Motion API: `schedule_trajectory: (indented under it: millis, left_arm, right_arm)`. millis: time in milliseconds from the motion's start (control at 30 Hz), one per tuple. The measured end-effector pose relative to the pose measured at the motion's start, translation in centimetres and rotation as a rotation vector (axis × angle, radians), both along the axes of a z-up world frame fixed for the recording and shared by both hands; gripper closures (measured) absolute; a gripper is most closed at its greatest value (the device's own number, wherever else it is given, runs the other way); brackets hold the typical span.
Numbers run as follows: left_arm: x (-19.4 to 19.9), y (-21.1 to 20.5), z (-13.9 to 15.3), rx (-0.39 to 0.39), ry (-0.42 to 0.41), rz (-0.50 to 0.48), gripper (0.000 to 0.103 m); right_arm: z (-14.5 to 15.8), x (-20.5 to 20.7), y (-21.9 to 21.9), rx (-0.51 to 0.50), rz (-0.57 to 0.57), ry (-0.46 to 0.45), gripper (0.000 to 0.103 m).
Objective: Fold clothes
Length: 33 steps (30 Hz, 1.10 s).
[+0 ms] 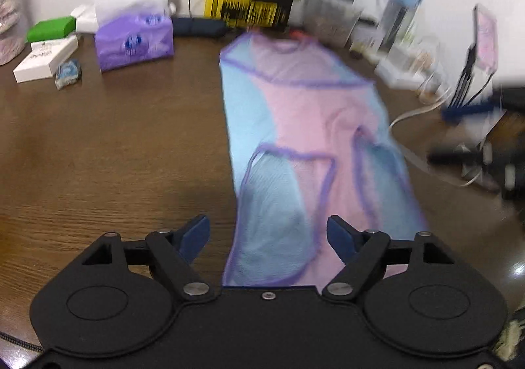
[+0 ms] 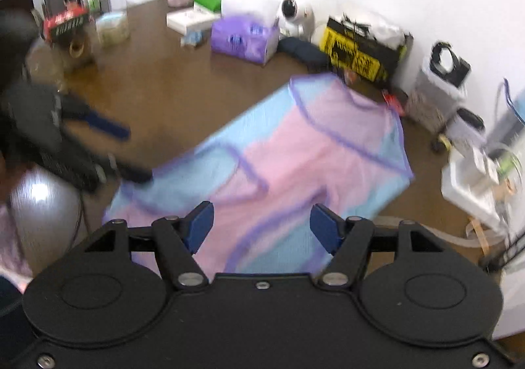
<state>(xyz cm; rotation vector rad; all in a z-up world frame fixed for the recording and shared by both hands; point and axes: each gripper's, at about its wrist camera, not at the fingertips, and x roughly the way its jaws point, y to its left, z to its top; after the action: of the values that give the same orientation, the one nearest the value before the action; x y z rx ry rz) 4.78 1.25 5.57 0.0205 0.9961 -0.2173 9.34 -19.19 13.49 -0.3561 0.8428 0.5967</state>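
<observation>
A pink and light-blue garment (image 1: pixel 308 126) with purple trim lies flat on the brown wooden table (image 1: pixel 115 146), folded into a long strip. My left gripper (image 1: pixel 267 234) hovers over its near end, fingers spread, nothing between the blue pads (image 1: pixel 197 234). In the right wrist view the same garment (image 2: pixel 288 165) runs diagonally away. My right gripper (image 2: pixel 261 226) stands open above its near edge, pads clear of the cloth. The left gripper (image 2: pixel 108 129) shows there as a blurred dark shape by the garment's left corner.
Along the back wall stand a purple tissue pack (image 1: pixel 134 41), a yellow-and-black bag (image 1: pixel 249 8), white boxes (image 1: pixel 46 57), a green box (image 1: pixel 51 28) and clear containers (image 1: pixel 403 14). A white round camera (image 2: pixel 293 16) and a white tray (image 2: pixel 472 185) sit near the right edge.
</observation>
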Motion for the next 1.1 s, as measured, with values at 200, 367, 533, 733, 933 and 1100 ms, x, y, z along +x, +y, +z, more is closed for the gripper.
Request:
schedule_trajectory:
  millis: [200, 367, 533, 733, 933, 1100]
  left_arm:
    - [-1.5, -0.4, -1.9, 0.118, 0.074, 0.053, 0.039]
    - [-3.0, 0.3, -2.5, 0.111, 0.138, 0.121, 0.039]
    - [-3.0, 0.5, -2.3, 0.093, 0.160, 0.182, 0.043]
    - [-3.0, 1.6, -1.7, -0.006, 0.192, 0.268, 0.075]
    - [-3.1, 1.9, -1.6, -0.030, 0.205, 0.253, 0.096]
    - [-4.1, 2.4, -1.5, -0.035, 0.236, 0.264, 0.100]
  right_arm:
    - [-3.0, 7.8, 3.4, 0.017, 0.076, 0.058, 0.036]
    - [-4.7, 17.0, 5.9, 0.082, 0.013, 0.132, 0.036]
    - [-7.5, 23.7, 9.5, 0.049, 0.016, 0.151, 0.037]
    - [-10.3, 28.0, 13.1, -0.031, 0.040, 0.162, 0.058]
    - [-11.0, 29.3, 13.6, 0.002, 0.016, 0.182, 0.097]
    - [-10.4, 28.6, 14.5, 0.066, 0.050, 0.187, 0.099]
